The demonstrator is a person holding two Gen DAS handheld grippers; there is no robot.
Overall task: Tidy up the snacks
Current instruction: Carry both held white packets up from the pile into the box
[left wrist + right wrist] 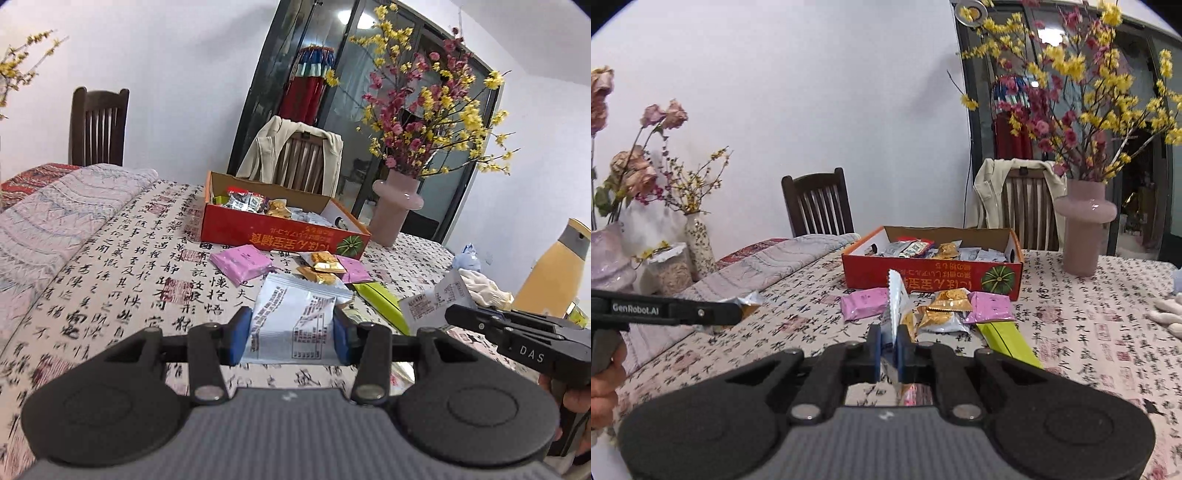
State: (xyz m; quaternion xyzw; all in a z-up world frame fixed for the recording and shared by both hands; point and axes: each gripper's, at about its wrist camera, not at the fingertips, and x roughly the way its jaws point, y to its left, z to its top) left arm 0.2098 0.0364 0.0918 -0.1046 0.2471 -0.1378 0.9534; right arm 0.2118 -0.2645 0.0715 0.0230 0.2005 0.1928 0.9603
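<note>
In the left wrist view, the left gripper (291,338) is closed on a silver-white snack packet (295,317), its blue pads (239,338) pressing the packet's two side edges while the printed back faces the camera. The packet is held above the worktop (110,280), which wears a cloth printed with black calligraphy. Beyond it lie loose snacks: a pink packet (242,263) to the left, gold-wrapped sweets (322,268) in the middle, a second pink packet (352,269) just right of them, and a lime-green pack (380,301) nearer on the right. Farther back stands the red cardboard box (280,230), open-topped and holding mixed snacks. A pink vase (395,210) of yellow and red blossom stands right of the box. At the right edge the right gripper (456,314) comes in from the side, clamped on a white printed packet (436,301).

In the right wrist view, the right gripper (891,350) is nearly shut — its jaws pinch a thin white packet (895,310) seen edge-on, the serrated seam pointing up. The same pink packets (864,303), gold sweets (951,304) and green pack (1008,341) lie on the cloth in front of the red box (931,275). At the left edge the left gripper (738,308) shows from the side, a silver packet (750,298) at its tip.
</note>
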